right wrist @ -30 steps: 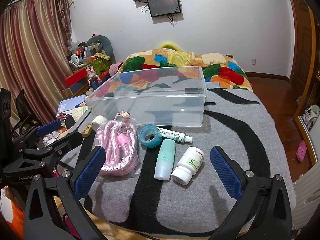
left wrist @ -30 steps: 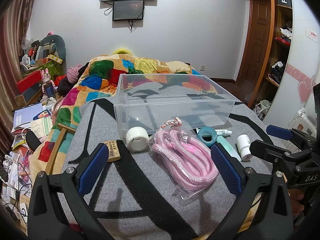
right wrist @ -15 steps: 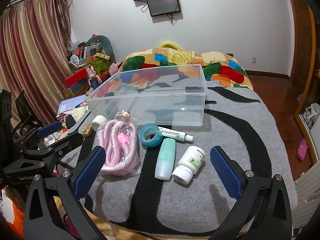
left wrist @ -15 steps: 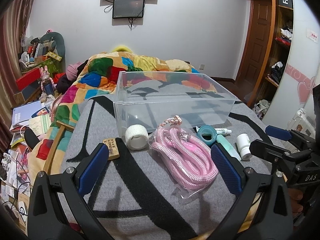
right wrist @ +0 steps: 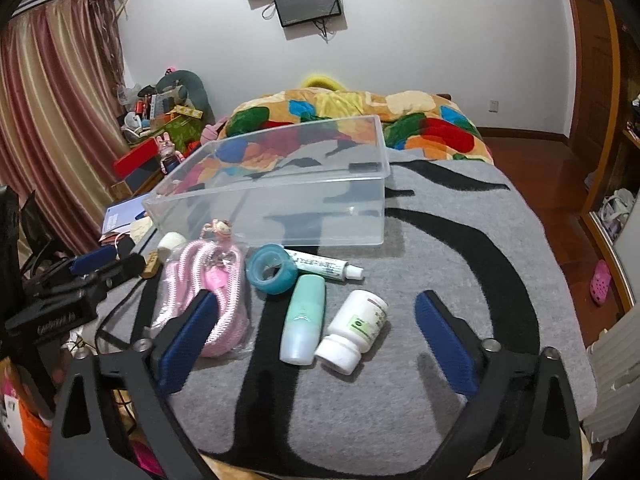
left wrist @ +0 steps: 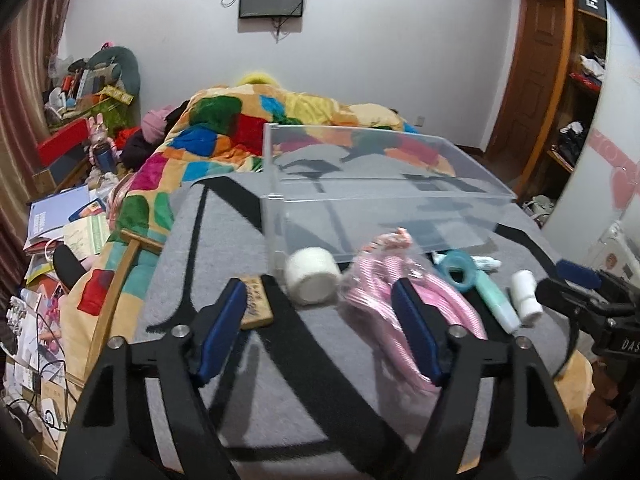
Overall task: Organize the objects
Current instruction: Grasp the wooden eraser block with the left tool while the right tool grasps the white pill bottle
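A clear plastic bin (left wrist: 384,200) (right wrist: 280,184) stands empty on the grey blanket. In front of it lie a white gauze roll (left wrist: 310,276) (right wrist: 170,242), a bagged pink rope (left wrist: 400,292) (right wrist: 208,280), a wooden tag (left wrist: 256,304), a teal tape ring (right wrist: 271,268), a white tube (right wrist: 324,267), a mint bottle (right wrist: 302,320) and a white pill bottle (right wrist: 354,330). My left gripper (left wrist: 318,322) is open just before the gauze roll, its right finger over the rope. My right gripper (right wrist: 316,334) is open around the mint and pill bottles.
A colourful quilt (right wrist: 352,116) lies behind the bin. Cluttered papers and boxes (left wrist: 60,216) sit left of the bed. A wooden door and shelves (left wrist: 560,80) stand to the right. The blanket's edge drops off at the right (right wrist: 576,320).
My left gripper has moved forward and left toward the gauze roll and narrowed somewhat. My right gripper has moved forward and lower toward the two bottles.
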A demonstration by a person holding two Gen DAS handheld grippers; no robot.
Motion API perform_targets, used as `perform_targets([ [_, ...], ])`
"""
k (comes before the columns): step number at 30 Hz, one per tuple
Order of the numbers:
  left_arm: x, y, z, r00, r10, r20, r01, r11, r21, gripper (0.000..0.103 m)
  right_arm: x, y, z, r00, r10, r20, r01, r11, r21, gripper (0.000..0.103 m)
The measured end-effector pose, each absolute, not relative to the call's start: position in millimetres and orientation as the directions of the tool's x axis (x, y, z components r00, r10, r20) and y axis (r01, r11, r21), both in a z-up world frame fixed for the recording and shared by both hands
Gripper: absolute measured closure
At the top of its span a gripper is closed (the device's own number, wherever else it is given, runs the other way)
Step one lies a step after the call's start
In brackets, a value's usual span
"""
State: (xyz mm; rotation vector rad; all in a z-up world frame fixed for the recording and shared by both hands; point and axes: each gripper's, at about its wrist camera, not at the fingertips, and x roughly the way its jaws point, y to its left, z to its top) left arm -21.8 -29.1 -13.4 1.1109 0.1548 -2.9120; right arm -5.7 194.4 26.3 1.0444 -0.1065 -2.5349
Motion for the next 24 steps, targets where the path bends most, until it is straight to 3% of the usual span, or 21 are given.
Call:
perform_targets([
  [6,-44,-48,-24,-0.713,-0.021,-0.701,0.112,-0.99,-0.084,0.053,-13,198,16,-0.615,-0.381,-0.69,0.326,-0.92,0.218,0.034],
  [13,-42,-80,-46,-0.668,-0.028,-0.743,0.182,-0.975,-0.127,0.053,-18,205,1,-0.576,-0.389,-0.719,0.311,-0.917,0.248,0.049],
  [19,-47,-75,-59,-0.639,-0.05,-0.768,0.171,-0.982,-0.078,0.055,-24,206,-8,-0.538,-0.417,-0.733,0.309,-0.906,0.289,0.061],
  [21,-52,-71,-59,-0.635,-0.055,-0.77,0.167,-0.984,-0.068,0.068,-22,206,-7,-0.544,-0.412,-0.731,0.312,-0.908,0.279,0.075],
  [24,-55,-68,-60,-0.64,-0.081,-0.764,0.169,-0.985,-0.037,0.079,-21,204,-5,-0.551,-0.406,-0.73,0.311,-0.911,0.271,0.075],
])
